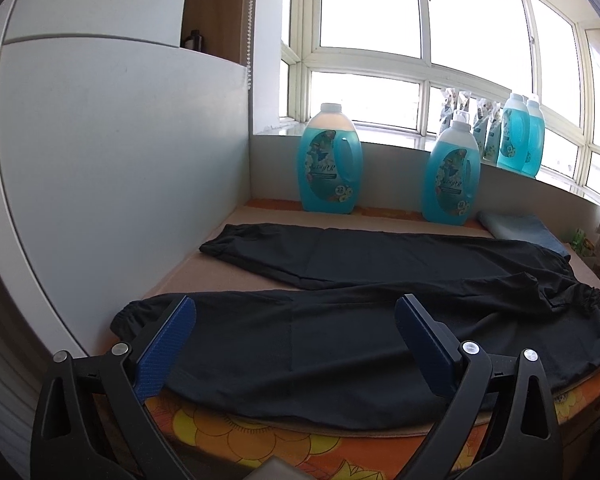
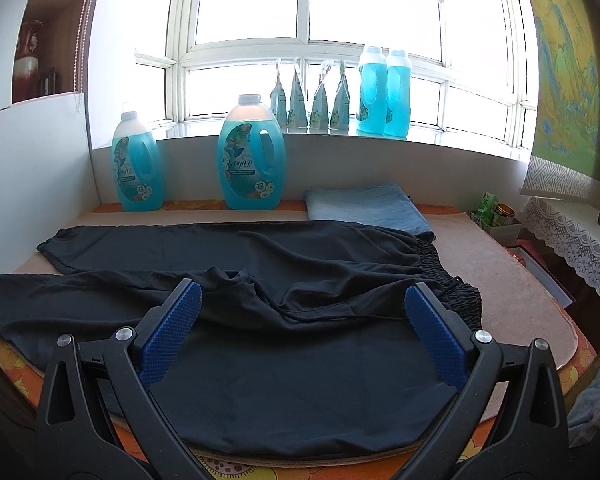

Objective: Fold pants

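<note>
1. Your left gripper (image 1: pixel 296 320) has its jaws spread wide and grips nothing; its blue pads (image 1: pixel 164 350) hang just above the near leg of the black pants (image 1: pixel 340 344), towards the cuff end.
2. Your right gripper (image 2: pixel 302 316) is likewise spread wide with nothing between its pads (image 2: pixel 436 334), poised over the broad upper part of the pants (image 2: pixel 280 364), near the gathered waistband (image 2: pixel 456 288).
3. The pants lie flat and unfolded across a tan mat (image 2: pixel 500 276), legs running out to the left, waistband on the right. The two legs lie apart, one near you and one farther back, with a strip of mat between them at the cuffs.
4. Some loose wrinkles sit at the crotch, between the legs.
5. A folded blue cloth (image 2: pixel 364 204) lies at the far right of the mat, its near corner touching the pants by the waistband.
6. Two blue detergent bottles (image 2: pixel 252 156) stand at the far edge, against the low wall under the window (image 2: pixel 300 8).
7. An orange flowered cover (image 1: pixel 236 436) shows under the near edge of the mat.
</note>
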